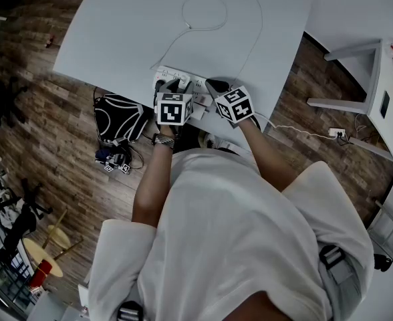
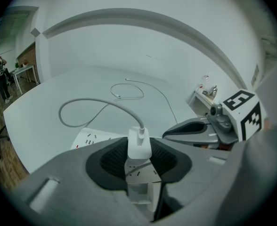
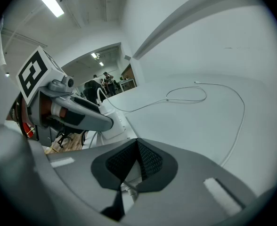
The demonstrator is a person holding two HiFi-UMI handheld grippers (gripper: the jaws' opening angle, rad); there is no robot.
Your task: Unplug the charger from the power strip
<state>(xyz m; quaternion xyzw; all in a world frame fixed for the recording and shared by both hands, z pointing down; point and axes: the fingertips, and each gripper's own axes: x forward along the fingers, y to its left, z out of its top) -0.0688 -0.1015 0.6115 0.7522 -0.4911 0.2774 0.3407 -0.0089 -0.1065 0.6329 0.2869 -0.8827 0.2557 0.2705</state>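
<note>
My left hand-held gripper (image 2: 139, 158) clamps the white charger (image 2: 139, 144), plugged into the power strip (image 2: 93, 139) at the near edge of the surface (image 2: 82, 86); my right hand-held gripper (image 3: 136, 161), jaws together, waits beside it; a skewed pull could drag the strip off.

The person wore a white short-sleeved shirt (image 1: 236, 233) and a wristband (image 1: 163, 140). The left gripper (image 2: 139, 149) and right gripper (image 3: 137, 147) were grey, with dark ribbed pads (image 2: 111, 161) and black-and-white marker cubes (image 1: 174, 109).
</note>
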